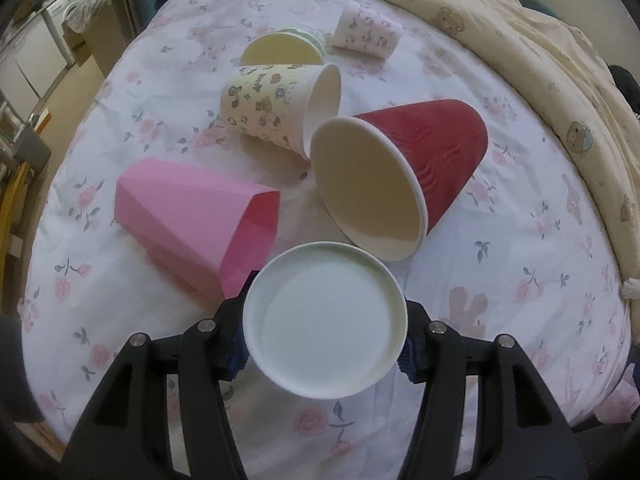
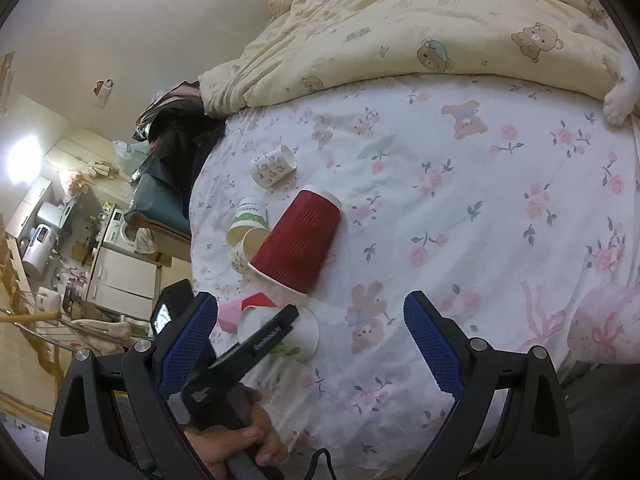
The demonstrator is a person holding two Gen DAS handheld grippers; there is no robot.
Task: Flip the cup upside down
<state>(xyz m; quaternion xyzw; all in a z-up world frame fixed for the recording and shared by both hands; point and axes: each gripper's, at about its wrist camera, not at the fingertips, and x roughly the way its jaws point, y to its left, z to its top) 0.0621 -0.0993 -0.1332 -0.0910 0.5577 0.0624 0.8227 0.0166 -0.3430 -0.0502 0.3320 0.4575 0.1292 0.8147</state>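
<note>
Our left gripper (image 1: 325, 342) pinches a smooth white paper cup (image 1: 325, 328), round base facing us. Our right gripper (image 2: 310, 344) is spread wide above the floral bedsheet (image 2: 460, 216), near a ribbed red cup (image 2: 298, 246) lying on its side.

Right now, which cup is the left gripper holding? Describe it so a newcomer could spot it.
Start at the flowered bedsheet where several cups lie tipped over. Nearest the camera in the left wrist view, the left gripper clamps a white paper cup, just in front of the pink cup and red cup. It alone is plain white inside and off the sheet.
</note>
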